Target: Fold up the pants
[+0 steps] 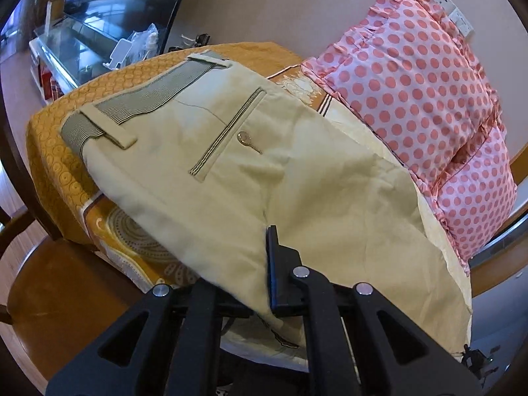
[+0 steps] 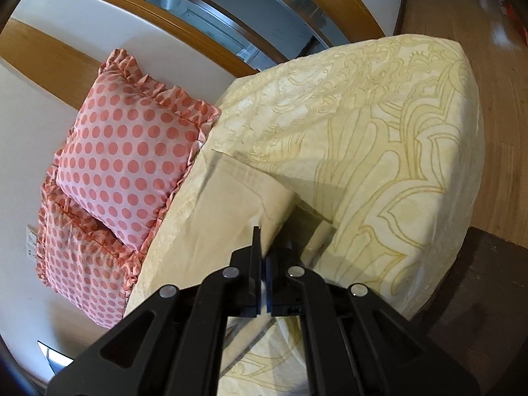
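Note:
Beige pants point(image 1: 264, 171) lie on the bed, with the striped waistband at the far left and the back pocket facing up. My left gripper point(image 1: 269, 257) is shut on the pants' near edge; one finger point(image 1: 280, 270) shows above the cloth, the other is hidden under it. In the right wrist view a leg of the pants point(image 2: 231, 204) runs away from me over the cream bedspread point(image 2: 379, 138). My right gripper point(image 2: 262, 257) is shut on that leg's near part and holds it slightly raised.
Two pink polka-dot pillows point(image 1: 422, 99) lean on the wall at the bed's head; they also show in the right wrist view point(image 2: 132, 155). An orange patterned cover point(image 1: 66, 151) lies under the waistband. A wooden floor point(image 2: 478, 33) and a dark cabinet point(image 2: 488, 297) flank the bed.

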